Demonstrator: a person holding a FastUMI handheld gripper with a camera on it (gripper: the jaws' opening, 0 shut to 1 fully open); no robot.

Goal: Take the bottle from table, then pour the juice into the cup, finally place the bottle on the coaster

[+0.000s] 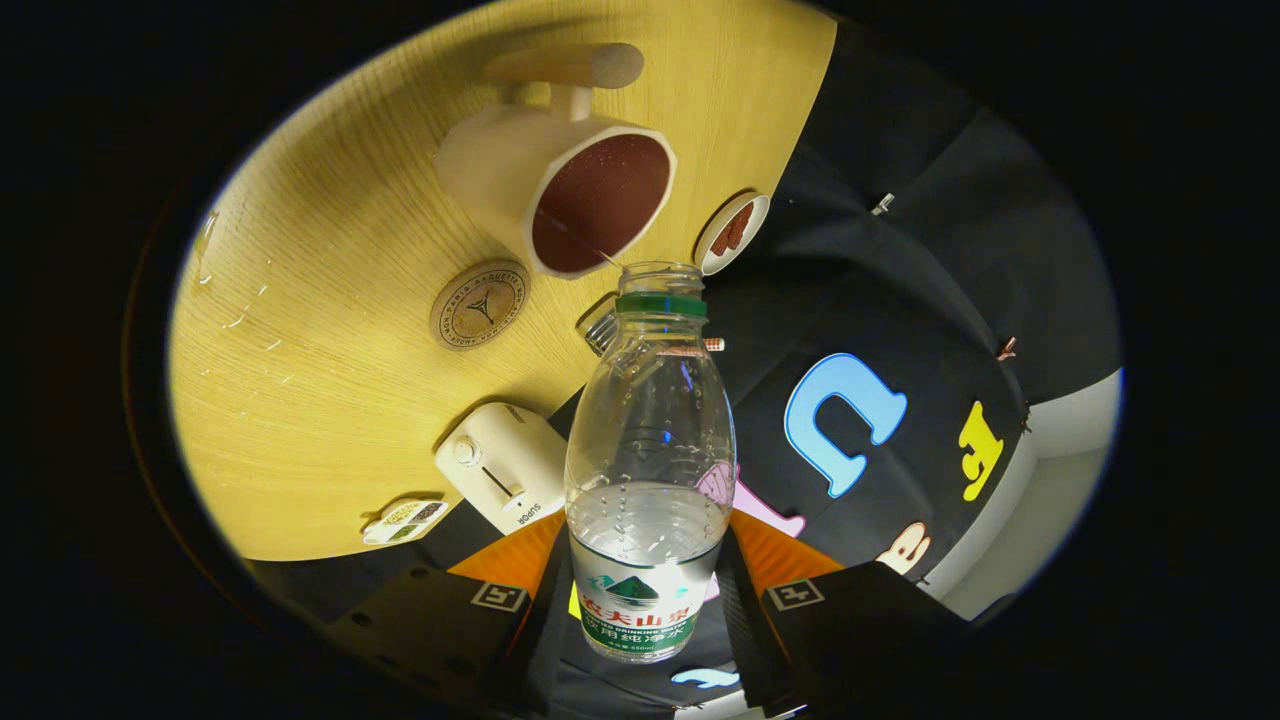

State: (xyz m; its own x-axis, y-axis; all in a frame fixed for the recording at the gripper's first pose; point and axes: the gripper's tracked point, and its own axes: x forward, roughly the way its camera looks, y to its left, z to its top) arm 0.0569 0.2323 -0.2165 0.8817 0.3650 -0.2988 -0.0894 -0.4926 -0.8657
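Gripper view: the hand-held gripper [648, 600] pinches a clear plastic bottle [650, 450] between its two fingers, one pressing on each side of the labelled lower part. The bottle is uncapped, with a green ring below its mouth, and clear liquid fills roughly its lower third. Its label shows a green mountain picture, red Chinese characters and a green band of white writing too small to make out.

The whole scene appears tilted. Beyond the bottle's mouth lies a pale wooden tabletop [330, 330]. A cream cup [560, 185] with a handle and a dark red-brown inside sits just past the mouth, and a thin stream runs from the bottle toward it. Left of the bottle's neck lies a round cork coaster [480, 304] stamped with a small emblem and a ring of lettering that cannot be read. A small white round dish [732, 232] holding something reddish is at the tabletop's edge, right of the cup. Nearer, left of the bottle, a white toaster [502, 477] carries the word "SUPOR", with a small packet [404, 520] beside it.
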